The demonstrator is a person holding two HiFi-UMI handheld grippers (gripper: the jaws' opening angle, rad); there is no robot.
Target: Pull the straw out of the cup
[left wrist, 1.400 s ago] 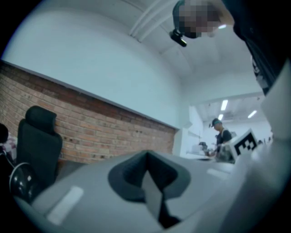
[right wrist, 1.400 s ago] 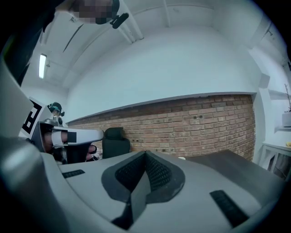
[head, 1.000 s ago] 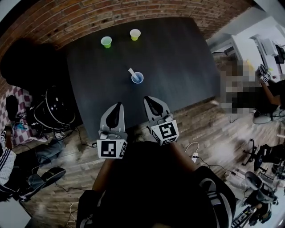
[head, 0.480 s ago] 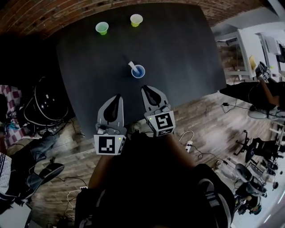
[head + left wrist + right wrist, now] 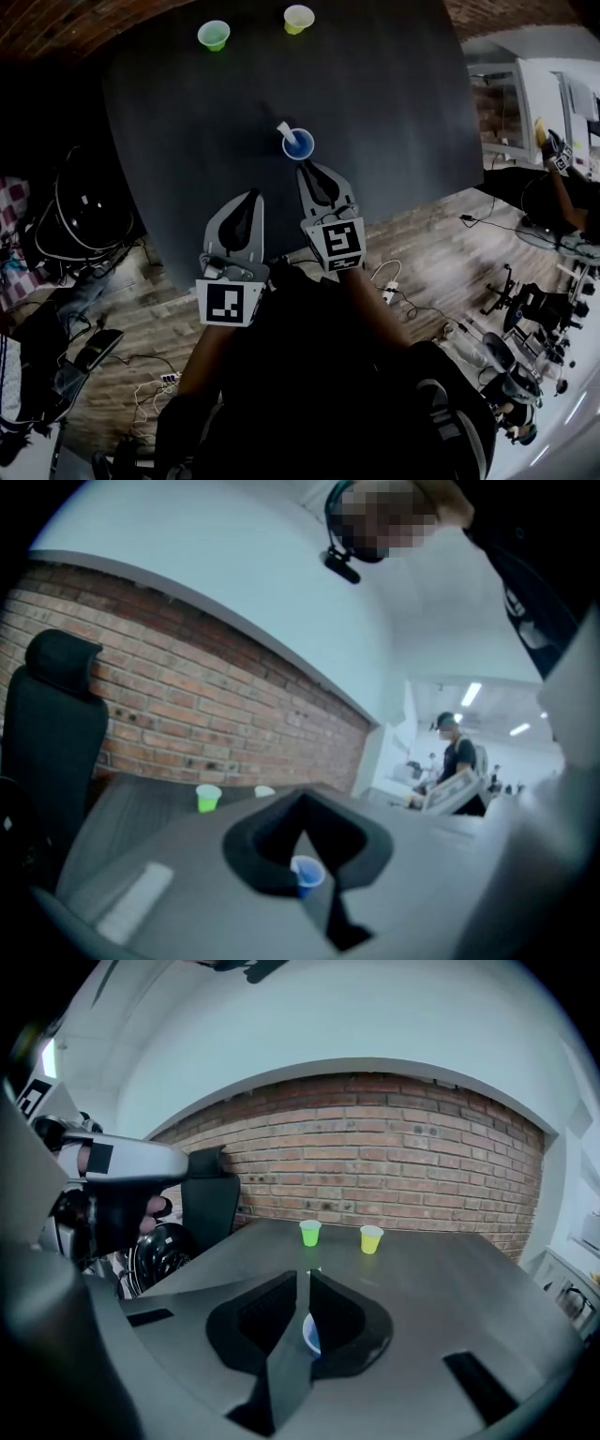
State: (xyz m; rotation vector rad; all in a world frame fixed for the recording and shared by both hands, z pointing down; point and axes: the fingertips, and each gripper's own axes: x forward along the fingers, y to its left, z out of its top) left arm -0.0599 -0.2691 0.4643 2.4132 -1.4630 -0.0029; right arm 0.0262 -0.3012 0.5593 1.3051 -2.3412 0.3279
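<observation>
A blue cup point(image 5: 298, 144) stands mid-table with a white straw point(image 5: 284, 130) leaning out to the upper left. My right gripper point(image 5: 313, 172) is shut and empty, its tips just short of the cup's near side. The cup point(image 5: 309, 1335) shows through the hollow behind its closed jaws. My left gripper point(image 5: 247, 200) is also shut and empty, lower left of the cup and farther from it. In the left gripper view the cup point(image 5: 307, 874) appears beyond the left gripper point(image 5: 302, 803).
A green cup point(image 5: 214, 35) and a yellow cup point(image 5: 298, 18) stand at the far side of the dark table point(image 5: 403, 112). A black chair point(image 5: 211, 1204) and dark gear point(image 5: 84, 216) sit to the left. Cables lie on the wooden floor point(image 5: 394, 281).
Both grippers have moved forward over the table's near edge toward the blue cup. The right one now comes close to the cup. Both stay shut.
</observation>
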